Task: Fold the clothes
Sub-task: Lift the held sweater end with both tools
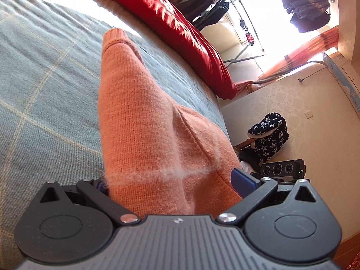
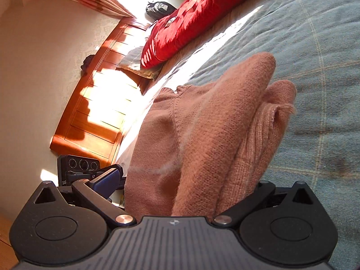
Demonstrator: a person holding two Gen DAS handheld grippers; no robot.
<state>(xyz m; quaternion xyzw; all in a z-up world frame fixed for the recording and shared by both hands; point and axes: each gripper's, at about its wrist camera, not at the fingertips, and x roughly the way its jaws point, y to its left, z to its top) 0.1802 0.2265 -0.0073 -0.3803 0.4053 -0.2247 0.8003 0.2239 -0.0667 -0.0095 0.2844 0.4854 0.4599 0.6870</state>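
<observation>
A salmon-pink knit sweater (image 1: 144, 121) lies bunched on the grey-blue plaid bedspread (image 1: 45, 85), one sleeve cuff (image 1: 114, 36) stretched away from me. My left gripper (image 1: 172, 180) is shut on the thick bundle, which fills its wide gap. Its blue right pad (image 1: 243, 180) presses the fabric, and the other finger is hidden behind it. In the right wrist view the same sweater (image 2: 213, 135) shows folded layers. My right gripper (image 2: 186, 180) holds it likewise, with the blue left pad (image 2: 108, 177) showing and the right finger hidden under the knit.
A red quilt (image 1: 180, 22) lies along the bed's far side, red pillow (image 2: 191, 18) near the wooden headboard (image 2: 101, 103). Off the bed's edge are a star-patterned garment (image 1: 270, 135), a drying rack with dark clothes (image 1: 225, 4), and a wall. Each view shows the other gripper's camera (image 1: 281, 168) close by.
</observation>
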